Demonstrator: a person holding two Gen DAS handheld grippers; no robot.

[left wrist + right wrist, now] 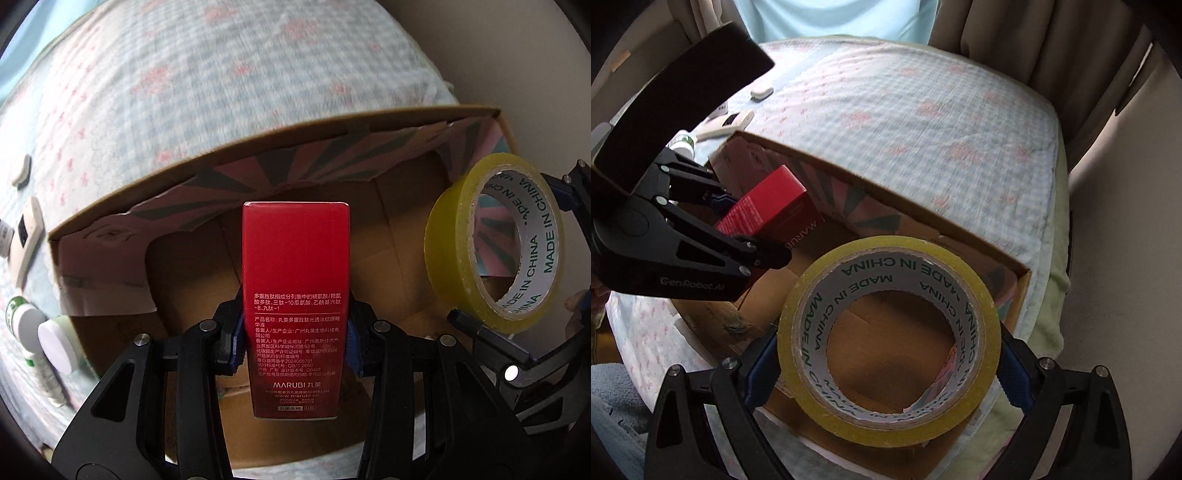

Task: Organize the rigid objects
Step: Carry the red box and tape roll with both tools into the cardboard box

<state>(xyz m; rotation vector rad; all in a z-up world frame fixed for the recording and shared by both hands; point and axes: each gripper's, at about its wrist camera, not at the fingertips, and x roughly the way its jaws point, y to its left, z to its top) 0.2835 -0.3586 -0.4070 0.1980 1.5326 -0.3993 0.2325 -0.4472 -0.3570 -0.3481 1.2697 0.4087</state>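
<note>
Black linkage arms of the left gripper [295,332] fill the foreground of the left wrist view, blue pads clenched on a glossy red carton [295,295] with sharp edges and fine white print. It hangs upright over the open cardboard box [258,147], whose matte brown floor looks bare. Slick as that carton is, I judge it could slip or tip over if let go while high.

Nearest the lens in the right wrist view, the right gripper [888,356] grasps a yellowish tape roll [886,424] across its full width, above the box's near corner. Being round, the roll may land on its rim and wheel away, or catch the box wall [1021,291].
</note>
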